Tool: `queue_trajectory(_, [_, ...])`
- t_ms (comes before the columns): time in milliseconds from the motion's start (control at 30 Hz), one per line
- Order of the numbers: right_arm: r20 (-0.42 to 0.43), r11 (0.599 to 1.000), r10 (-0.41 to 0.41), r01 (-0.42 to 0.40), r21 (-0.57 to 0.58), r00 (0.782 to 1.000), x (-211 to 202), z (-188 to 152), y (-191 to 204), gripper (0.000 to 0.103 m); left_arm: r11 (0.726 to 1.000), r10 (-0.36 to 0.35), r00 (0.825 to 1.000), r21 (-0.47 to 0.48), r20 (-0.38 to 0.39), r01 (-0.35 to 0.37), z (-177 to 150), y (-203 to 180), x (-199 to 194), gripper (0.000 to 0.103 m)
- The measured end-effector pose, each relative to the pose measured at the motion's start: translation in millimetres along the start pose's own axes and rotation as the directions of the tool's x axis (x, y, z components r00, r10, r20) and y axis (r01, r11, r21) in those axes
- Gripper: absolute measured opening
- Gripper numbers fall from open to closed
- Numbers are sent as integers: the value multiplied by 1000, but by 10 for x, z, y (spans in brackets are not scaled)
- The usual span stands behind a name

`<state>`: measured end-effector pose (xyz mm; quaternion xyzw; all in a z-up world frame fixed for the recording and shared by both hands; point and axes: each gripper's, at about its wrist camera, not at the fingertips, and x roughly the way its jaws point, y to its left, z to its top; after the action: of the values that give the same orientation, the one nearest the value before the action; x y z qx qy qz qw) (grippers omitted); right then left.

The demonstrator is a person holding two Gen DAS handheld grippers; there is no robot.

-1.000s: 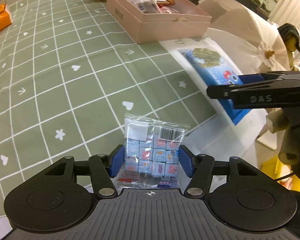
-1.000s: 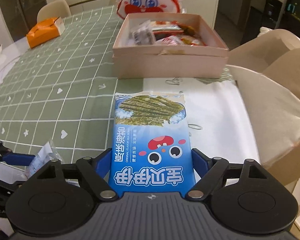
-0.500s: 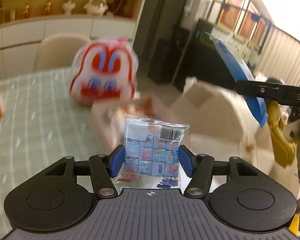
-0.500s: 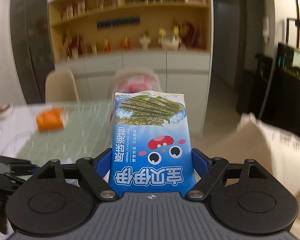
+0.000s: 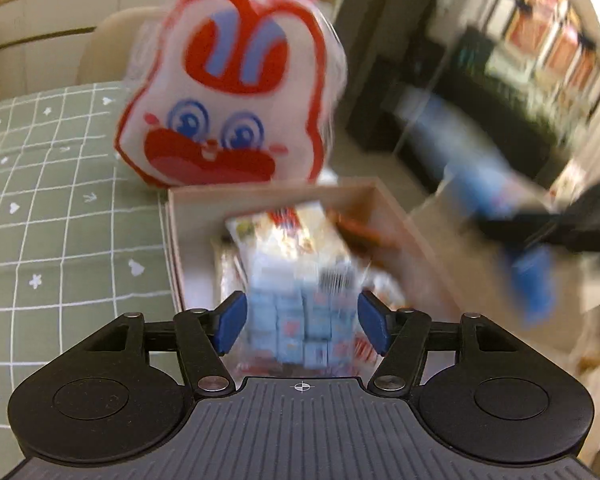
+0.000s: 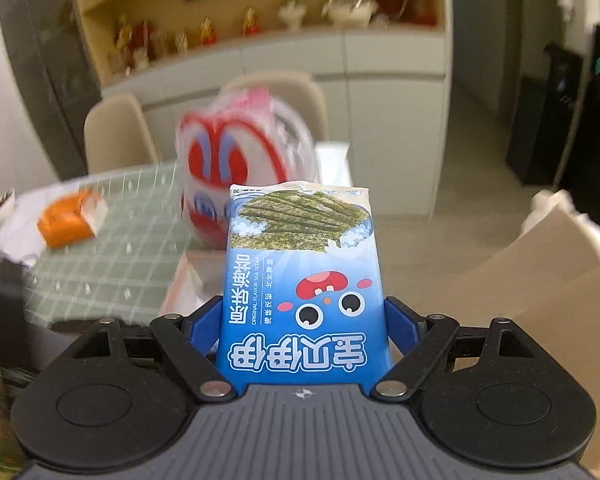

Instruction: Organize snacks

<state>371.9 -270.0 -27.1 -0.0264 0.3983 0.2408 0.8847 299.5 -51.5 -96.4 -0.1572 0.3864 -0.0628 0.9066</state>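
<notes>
My left gripper hangs over the open pink box, which holds several snack packs. A clear packet of small blue-wrapped sweets sits between its blue pads, blurred and with a slight gap to each pad; the jaws are opening. In the right wrist view my right gripper is shut on a blue seaweed snack pack, held upright above the table, with the box's corner below and to its left. The left wrist view shows the same blue pack as a blur to the right of the box.
A big red-and-white bunny-face bag stands just behind the box on the green grid tablecloth. An orange carton lies far left. Beige chairs ring the table; a pale chair back is at the right.
Both grippers rose off the table and travelled toward the pink box. The left one now looks down into it, and its packet has gone blurred between the pads. The right still carries the seaweed pack.
</notes>
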Motion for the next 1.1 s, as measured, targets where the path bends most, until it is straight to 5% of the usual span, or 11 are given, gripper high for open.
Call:
queue_trajectory(167, [-103,997,71,-71,0,992,724,-120,57,84,989,56,993,-139,100,-42,76,311,-394,66])
queue_trajectory(300, [-158,981,186,-193,-28,970,1103,-276,236,89,976,64,993,-212,96,-42,-18,413,-573,66])
queue_trajectory(367, [-140,975,177,-193,-111,974,1208,-343,410,93,973,64,994,-225,93,-41,-59,409,-592,66])
queue_trajectory(667, [-54,969,186,-192,-152,981,809,-393,488,92,955,54,994,-296,90,-26,-488,382,-747,66])
queue_trajectory(800, [9,985,119,-117,-124,993,537,-485,417,92,949,65,995,-312,76,-38,-707,410,-858,66])
queue_trajectory(1100, [124,1000,-17,16,6,992,-296,-1329,650,92,981,187,982,-60,18,-185,-1514,290,-1109,66])
